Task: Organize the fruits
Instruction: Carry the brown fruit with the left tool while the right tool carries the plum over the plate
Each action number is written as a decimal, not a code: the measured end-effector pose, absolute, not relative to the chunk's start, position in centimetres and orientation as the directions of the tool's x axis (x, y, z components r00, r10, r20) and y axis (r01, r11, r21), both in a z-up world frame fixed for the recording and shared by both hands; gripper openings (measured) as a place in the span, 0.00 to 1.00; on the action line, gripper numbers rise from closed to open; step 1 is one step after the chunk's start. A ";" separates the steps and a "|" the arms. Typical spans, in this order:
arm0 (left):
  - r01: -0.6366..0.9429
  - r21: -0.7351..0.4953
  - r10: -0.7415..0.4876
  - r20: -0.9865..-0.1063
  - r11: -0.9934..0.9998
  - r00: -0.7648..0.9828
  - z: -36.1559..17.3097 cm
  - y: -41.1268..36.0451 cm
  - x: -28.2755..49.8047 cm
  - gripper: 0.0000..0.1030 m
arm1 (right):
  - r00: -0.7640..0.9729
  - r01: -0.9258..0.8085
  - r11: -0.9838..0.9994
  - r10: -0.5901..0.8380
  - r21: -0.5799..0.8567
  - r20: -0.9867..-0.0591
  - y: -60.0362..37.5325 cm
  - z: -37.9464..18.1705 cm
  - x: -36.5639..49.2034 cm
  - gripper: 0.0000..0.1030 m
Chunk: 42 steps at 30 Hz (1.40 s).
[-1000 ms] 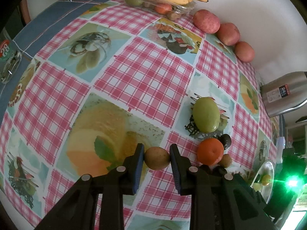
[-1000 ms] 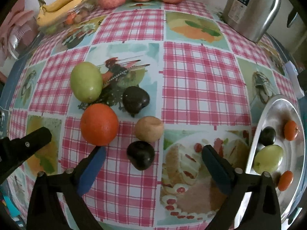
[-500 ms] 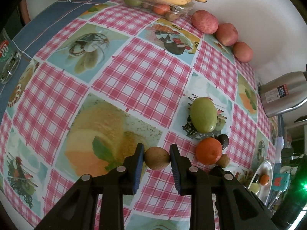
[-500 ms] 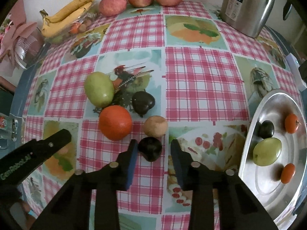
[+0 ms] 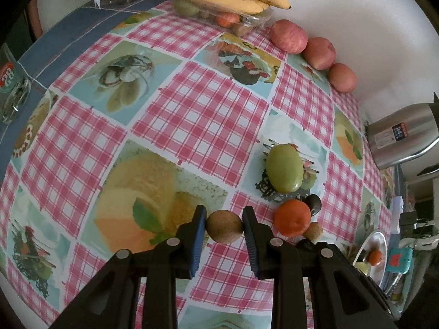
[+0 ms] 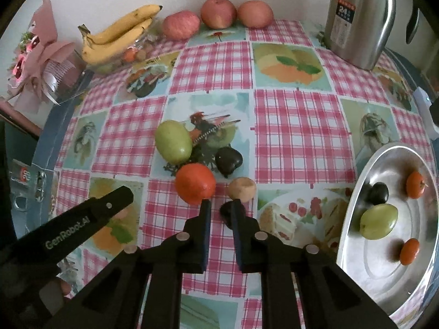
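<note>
My left gripper (image 5: 224, 218) is shut on a small brown round fruit (image 5: 224, 226) held just over the checked tablecloth. My right gripper (image 6: 221, 205) is shut, with only a narrow gap between its pads. A dark plum (image 6: 226, 210) peeks out at its right fingertip, mostly hidden behind that finger and not reaching the left pad. Just beyond lie an orange (image 6: 195, 183), a brown fruit (image 6: 242, 189), a dark fruit (image 6: 228, 159) and a green mango (image 6: 173, 142). The steel tray (image 6: 384, 159) at right holds a green fruit, a dark plum and two tangerines.
Bananas (image 6: 120, 33) on a clear fruit box and three apples (image 6: 218, 13) line the back wall. A steel kettle (image 6: 356, 19) stands at the back right. A pink bouquet (image 6: 41, 54) and a glass jar (image 6: 24, 181) sit at the left edge.
The right gripper's jaws went from wide open to nearly together around the dark plum, and it rose a little. The left gripper kept still with the brown fruit.
</note>
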<state>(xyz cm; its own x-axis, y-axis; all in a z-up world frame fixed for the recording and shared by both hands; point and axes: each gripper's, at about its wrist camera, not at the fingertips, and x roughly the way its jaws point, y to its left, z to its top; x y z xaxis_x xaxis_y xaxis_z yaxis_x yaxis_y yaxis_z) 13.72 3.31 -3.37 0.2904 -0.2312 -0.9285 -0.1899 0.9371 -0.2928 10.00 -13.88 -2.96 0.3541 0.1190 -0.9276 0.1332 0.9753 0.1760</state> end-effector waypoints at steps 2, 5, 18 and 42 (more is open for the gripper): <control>-0.190 -0.294 -0.232 -0.928 0.937 0.291 -3.3 3.4 13.7 0.29 | 0.359 0.142 0.975 0.111 0.171 -0.927 -14.1 -2.9 10.1 0.15; -0.186 -0.296 -0.236 -0.928 0.937 0.288 -3.4 3.3 13.7 0.29 | 0.364 0.155 0.973 0.106 0.172 -0.925 -14.8 -2.9 9.9 0.16; -0.182 -0.295 -0.238 -0.929 0.938 0.283 -3.6 3.1 13.9 0.29 | 0.288 0.192 0.966 0.115 0.175 -0.951 -14.9 -6.2 10.9 0.37; -0.187 -0.307 -0.246 -0.925 0.933 0.291 -3.3 3.3 13.8 0.29 | 0.340 0.138 0.985 0.049 0.101 -0.939 -13.8 -4.1 10.7 0.25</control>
<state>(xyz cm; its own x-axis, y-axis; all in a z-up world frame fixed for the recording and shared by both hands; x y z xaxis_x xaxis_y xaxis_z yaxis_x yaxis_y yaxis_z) 13.76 3.30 -3.30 0.2908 -0.2461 -0.9246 -0.1867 0.9332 -0.3071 10.69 -13.77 -4.08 0.3405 0.0486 -0.9390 0.1383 0.9852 0.1011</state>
